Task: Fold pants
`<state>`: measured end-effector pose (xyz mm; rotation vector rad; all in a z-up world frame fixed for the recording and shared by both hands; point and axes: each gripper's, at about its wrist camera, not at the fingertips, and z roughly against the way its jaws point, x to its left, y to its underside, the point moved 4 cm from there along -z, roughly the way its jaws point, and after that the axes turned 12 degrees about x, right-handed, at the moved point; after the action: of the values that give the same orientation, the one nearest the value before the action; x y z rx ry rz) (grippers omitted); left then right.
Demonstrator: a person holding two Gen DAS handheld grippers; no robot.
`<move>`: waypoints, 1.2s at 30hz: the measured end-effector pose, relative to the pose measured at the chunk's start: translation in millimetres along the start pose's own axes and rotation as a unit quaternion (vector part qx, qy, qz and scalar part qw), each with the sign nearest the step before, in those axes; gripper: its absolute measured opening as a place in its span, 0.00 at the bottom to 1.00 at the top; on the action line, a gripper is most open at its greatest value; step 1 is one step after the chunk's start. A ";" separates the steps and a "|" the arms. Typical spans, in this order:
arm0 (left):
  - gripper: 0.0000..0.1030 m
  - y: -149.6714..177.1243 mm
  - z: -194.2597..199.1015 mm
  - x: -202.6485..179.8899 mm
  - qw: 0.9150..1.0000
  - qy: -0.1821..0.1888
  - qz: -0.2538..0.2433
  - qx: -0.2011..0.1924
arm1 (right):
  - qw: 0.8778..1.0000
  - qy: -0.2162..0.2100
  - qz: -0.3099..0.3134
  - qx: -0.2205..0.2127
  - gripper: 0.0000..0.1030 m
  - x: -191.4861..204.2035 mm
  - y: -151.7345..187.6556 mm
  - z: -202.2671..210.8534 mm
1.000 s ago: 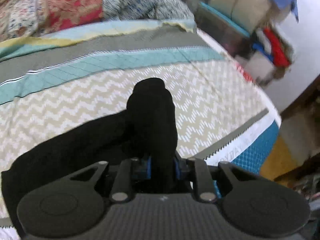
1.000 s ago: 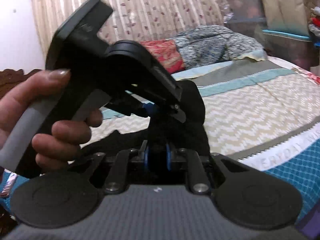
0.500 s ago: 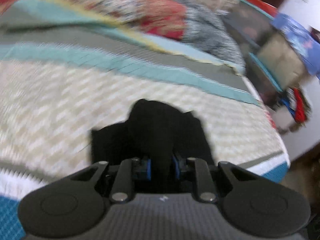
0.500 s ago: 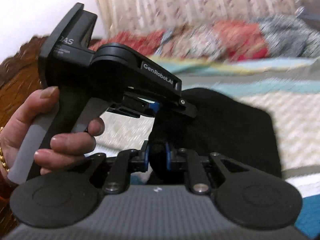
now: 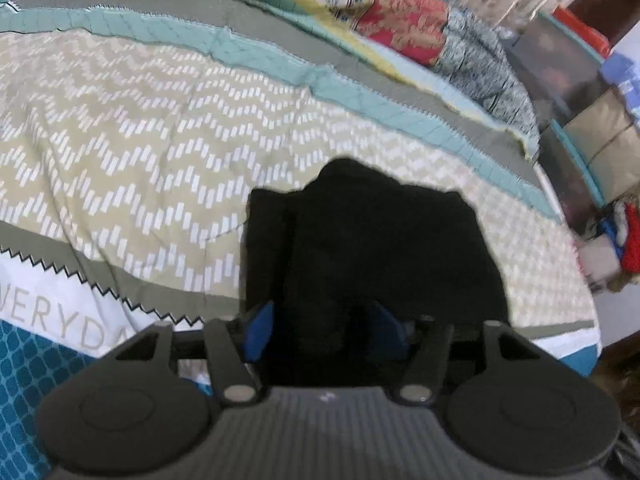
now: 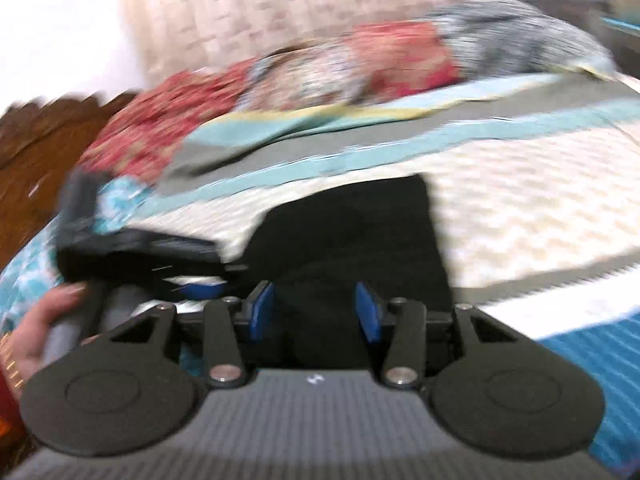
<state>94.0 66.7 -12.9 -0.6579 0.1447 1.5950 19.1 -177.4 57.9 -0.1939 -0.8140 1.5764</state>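
Observation:
The black pants lie folded in a compact stack on the patterned bedspread. My left gripper sits low over the stack's near edge. Its jaws are opening, and black cloth lies loose between the blue pads. In the right wrist view the pants form a dark rectangle ahead. My right gripper is at their near edge, jaws opening, with cloth between the spread pads and not pinched. The left gripper and the hand holding it show blurred at the left.
Red floral and grey patterned pillows lie along the head of the bed. Storage boxes and piled clothes stand beyond the bed's far side. A brown wooden headboard is at the left. The bed's teal edge runs at the right.
Both grippers were shut on bunched black cloth held up; now both sets of jaws have spread and the pants lie folded on the bed. The left gripper swung across and came down.

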 end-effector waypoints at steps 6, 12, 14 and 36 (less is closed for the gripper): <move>0.71 16.7 17.0 -12.3 1.000 -0.003 -0.028 -0.005 | 0.997 0.016 -0.068 0.014 0.47 -43.1 13.6 9.8; 0.78 69.9 -0.8 -9.9 0.992 -0.102 -0.074 0.006 | 0.994 0.059 -0.031 0.090 0.49 -34.6 36.9 -22.4; 0.83 78.6 1.1 -2.2 0.993 -0.100 -0.064 -0.002 | 0.993 0.062 -0.026 0.098 0.51 -35.3 45.2 -27.8; 0.84 98.0 38.3 -0.1 0.991 -0.126 -0.041 -0.015 | 0.991 0.015 -0.118 0.056 0.64 -74.7 45.8 13.2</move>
<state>-11.1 69.6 -9.3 -0.4728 -0.0920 1.5892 -10.3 -249.6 15.8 -0.0369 -0.6961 1.3880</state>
